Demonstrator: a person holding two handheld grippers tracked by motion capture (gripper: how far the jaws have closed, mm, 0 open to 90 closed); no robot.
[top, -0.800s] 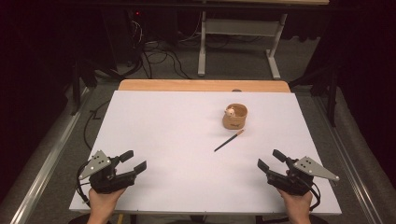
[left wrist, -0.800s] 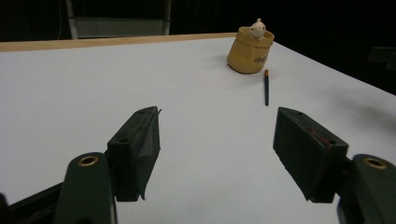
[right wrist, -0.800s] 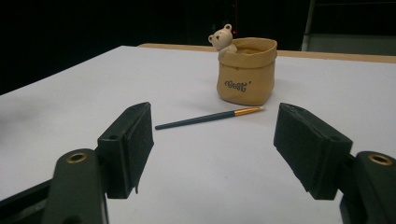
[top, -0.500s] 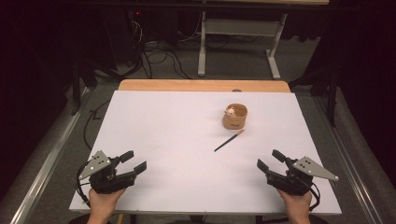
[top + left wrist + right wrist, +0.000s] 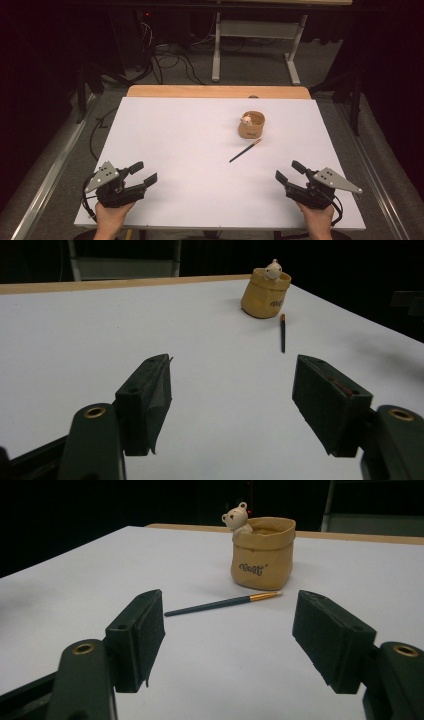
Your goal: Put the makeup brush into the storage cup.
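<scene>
A tan sack-shaped pot (image 5: 251, 125) with a small bear figure on its rim stands upright on the white table, right of centre. It also appears in the left gripper view as the pot (image 5: 265, 292) and in the right gripper view as the pot (image 5: 263, 553). A thin dark brush (image 5: 244, 150) with a gold ferrule lies flat just in front of it, brush (image 5: 282, 332), brush (image 5: 222, 604). My left gripper (image 5: 140, 173) rests near the front left corner, open and empty. My right gripper (image 5: 290, 171) sits near the front right corner, open and empty.
The white table top (image 5: 190, 145) has a wooden strip (image 5: 215, 91) along its far edge. Behind it stand a metal desk frame (image 5: 255, 45) and cables (image 5: 165, 60) on the floor. A metal rail (image 5: 47, 175) runs along the left.
</scene>
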